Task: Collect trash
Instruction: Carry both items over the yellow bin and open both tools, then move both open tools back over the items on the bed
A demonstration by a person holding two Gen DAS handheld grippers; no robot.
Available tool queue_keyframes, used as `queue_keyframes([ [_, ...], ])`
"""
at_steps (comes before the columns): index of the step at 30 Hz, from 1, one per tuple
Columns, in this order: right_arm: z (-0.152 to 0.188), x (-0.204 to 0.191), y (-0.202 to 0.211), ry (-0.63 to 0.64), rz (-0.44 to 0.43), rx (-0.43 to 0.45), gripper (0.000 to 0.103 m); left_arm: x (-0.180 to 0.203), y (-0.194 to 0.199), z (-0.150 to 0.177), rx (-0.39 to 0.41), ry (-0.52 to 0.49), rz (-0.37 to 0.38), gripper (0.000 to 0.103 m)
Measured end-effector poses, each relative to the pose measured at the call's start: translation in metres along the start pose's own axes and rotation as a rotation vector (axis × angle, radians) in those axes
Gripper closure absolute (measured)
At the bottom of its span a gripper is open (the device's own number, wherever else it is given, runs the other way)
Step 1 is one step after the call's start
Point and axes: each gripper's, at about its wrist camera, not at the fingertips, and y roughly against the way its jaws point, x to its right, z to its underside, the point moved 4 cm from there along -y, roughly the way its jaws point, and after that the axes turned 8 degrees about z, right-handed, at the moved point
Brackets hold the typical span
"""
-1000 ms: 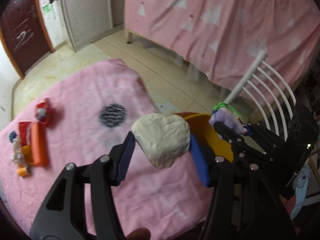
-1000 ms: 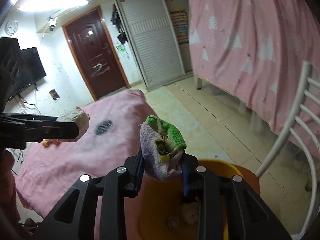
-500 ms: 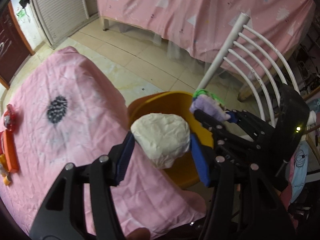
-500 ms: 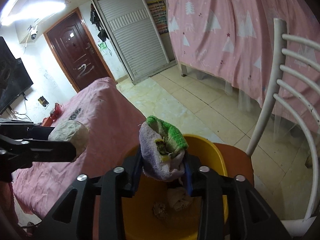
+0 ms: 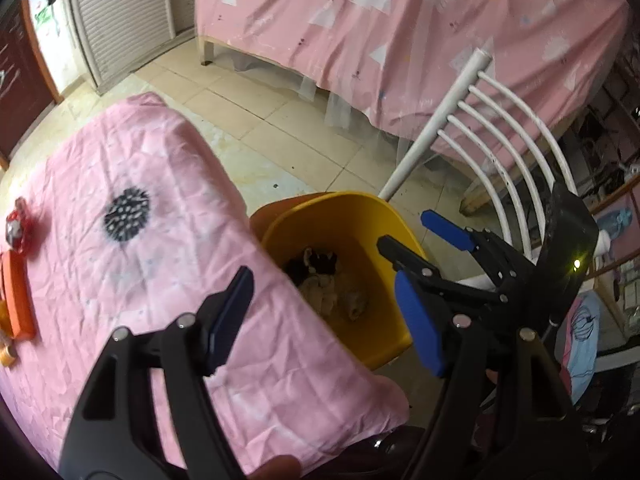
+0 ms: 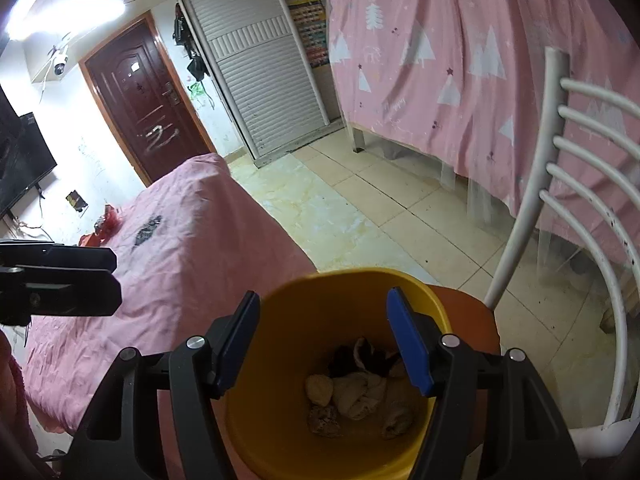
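Beside the table, on the chair seat: round yellow plastic bin [image 6: 352, 292], mouth up, standing on the brown seat of a white metal slat-back chair [image 6: 576, 184].
Bin contents: crumpled pale paper wads and a dark scrap of trash [image 6: 356, 392] lying on the bottom.
Left gripper [image 5: 324, 316]: blue pads spread, jaws have just been opening, nothing between them; it hangs over the table edge and the bin rim.
Right gripper [image 6: 326, 340]: pads apart, jaws have just been opening, empty, directly above the bin mouth.
Table: covered by a wrinkled pink cloth [image 5: 160, 220] with a dark round blotch [image 5: 127, 215]; its corner touches or overlaps the bin's near rim.
Far table end: orange box [image 5: 16, 296] and small red items [image 5: 16, 228], well apart from the bin.
Background: pink tree-print bedsheet [image 6: 460, 60], dark red door [image 6: 148, 104].
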Motion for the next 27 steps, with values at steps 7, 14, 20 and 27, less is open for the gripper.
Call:
queue_keyframes([
  [7, -0.019, -0.046, 0.009, 0.077, -0.013, 0.023, 0.043, -0.035, 0.039, 0.006, 0.079, 0.065, 0.009, 0.033],
  [14, -0.031, -0.113, 0.008, 0.167, -0.056, 0.035, 0.042, -0.083, 0.085, 0.019, 0.158, 0.139, -0.013, 0.033],
  [20, -0.038, -0.174, 0.000, 0.249, -0.095, 0.029, 0.040, -0.137, 0.122, 0.034, 0.207, 0.205, -0.078, 0.033],
  [27, -0.039, -0.241, -0.016, 0.331, -0.134, 0.008, 0.038, -0.212, 0.159, 0.057, 0.247, 0.299, -0.187, 0.033],
])
